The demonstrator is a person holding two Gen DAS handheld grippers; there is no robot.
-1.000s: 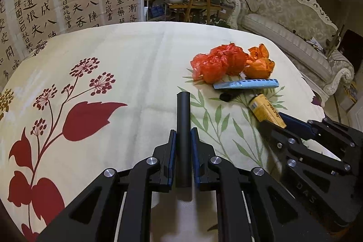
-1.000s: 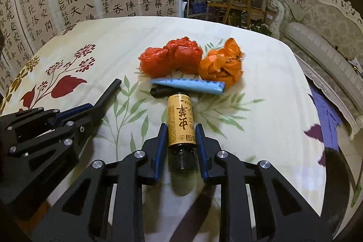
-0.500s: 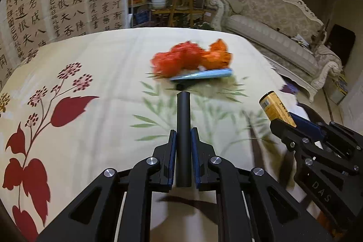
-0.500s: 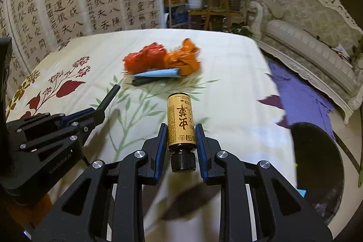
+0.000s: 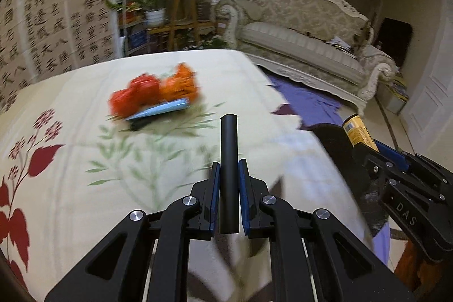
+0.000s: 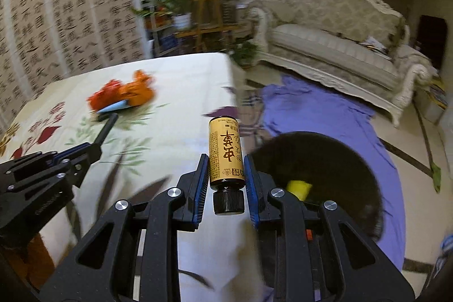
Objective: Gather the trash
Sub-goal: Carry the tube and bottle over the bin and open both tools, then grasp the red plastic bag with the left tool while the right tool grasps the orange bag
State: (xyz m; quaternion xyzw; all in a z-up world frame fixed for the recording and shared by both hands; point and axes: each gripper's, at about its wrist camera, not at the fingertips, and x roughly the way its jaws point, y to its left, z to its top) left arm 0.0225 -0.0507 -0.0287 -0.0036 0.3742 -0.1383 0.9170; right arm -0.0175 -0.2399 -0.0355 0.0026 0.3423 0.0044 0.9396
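My left gripper [image 5: 228,177] is shut on a thin black tube [image 5: 228,160] that sticks out forward over the table's right side. My right gripper [image 6: 226,171] is shut on a small yellow bottle [image 6: 225,152] with a black cap, held above the table's right edge; the bottle [image 5: 358,132] also shows at the right of the left wrist view. Behind, on the floral tablecloth [image 5: 85,160], lie red and orange crumpled bags [image 5: 153,91], a light-blue flat wrapper [image 5: 161,111] and a black stick [image 5: 141,125]. A black-lined bin [image 6: 334,166] with something yellow [image 6: 298,188] inside stands on the floor right of the table.
A purple cloth [image 6: 325,109] lies on the floor past the bin. A cream sofa [image 6: 339,47] stands at the back right, plants on a wooden stand [image 6: 203,16] at the back, and a calligraphy screen [image 6: 70,19] on the left.
Both grippers have swung to the right with the tube and the bottle still in them. The trash pile has slid left in both views, and the bin and purple cloth have come into sight.
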